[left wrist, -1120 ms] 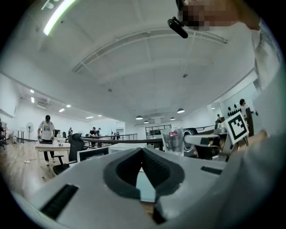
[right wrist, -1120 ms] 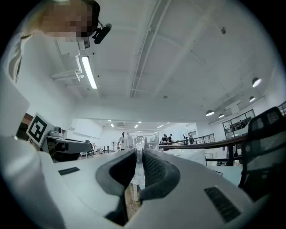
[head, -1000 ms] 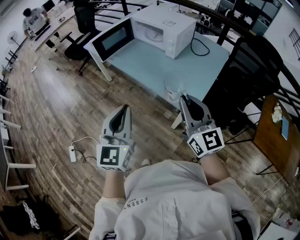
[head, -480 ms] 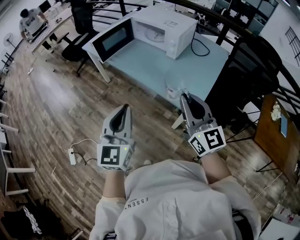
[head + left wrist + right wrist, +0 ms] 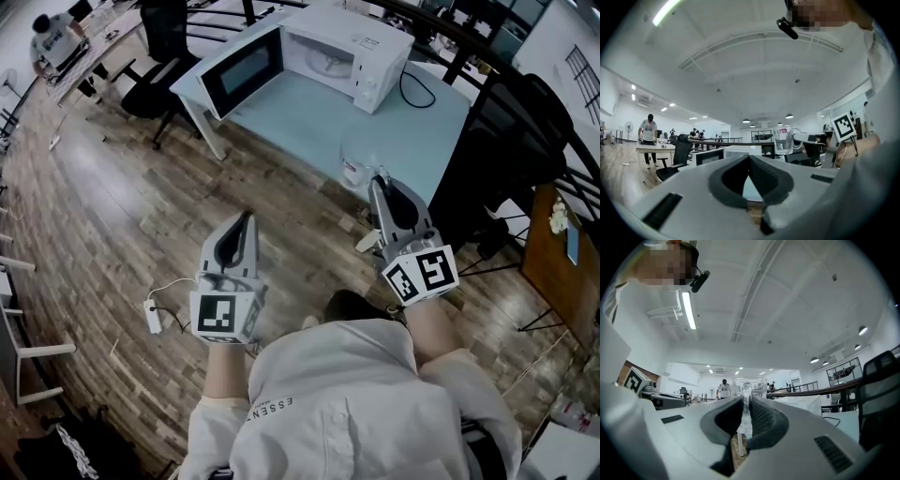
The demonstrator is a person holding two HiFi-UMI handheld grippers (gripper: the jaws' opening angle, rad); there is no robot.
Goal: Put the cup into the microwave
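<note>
Cup (image 5: 359,161): clear glass, with a handle (image 5: 746,414). It is in the air over the near edge of the table (image 5: 309,122), at 12 o'clock off the right gripper (image 5: 378,180).

Right gripper: jaws nearly together, pads clamped on the handle. The cup's body stands upright just past the tips in the right gripper view.

Left gripper (image 5: 248,217): jaws shut tip to tip with nothing between them. It is over the floor at 8 o'clock from the cup, well apart from it.

Handling, my judgement:
- Glass is rigid, so it will not give under the pads.
- It is smooth and slippery, and a knock on the microwave (image 5: 361,37) frame could break it.
- It looks moderately heavy for its size.
- The handle is the right hold. With the body hanging forward of the pads, the cup may pivot if the grip eases.
- I would keep it upright and move it in slowly.

Containers:
- Cup: I see no liquid in it in either gripper view, so it looks empty. Clear water would be hard to rule out.
- Microwave: at 11 o'clock from the cup, at the far end of the table. Its door (image 5: 242,70) is swung wide open toward 9 o'clock. The cavity is white, and I can make out nothing standing inside, so the way in is open.
</note>
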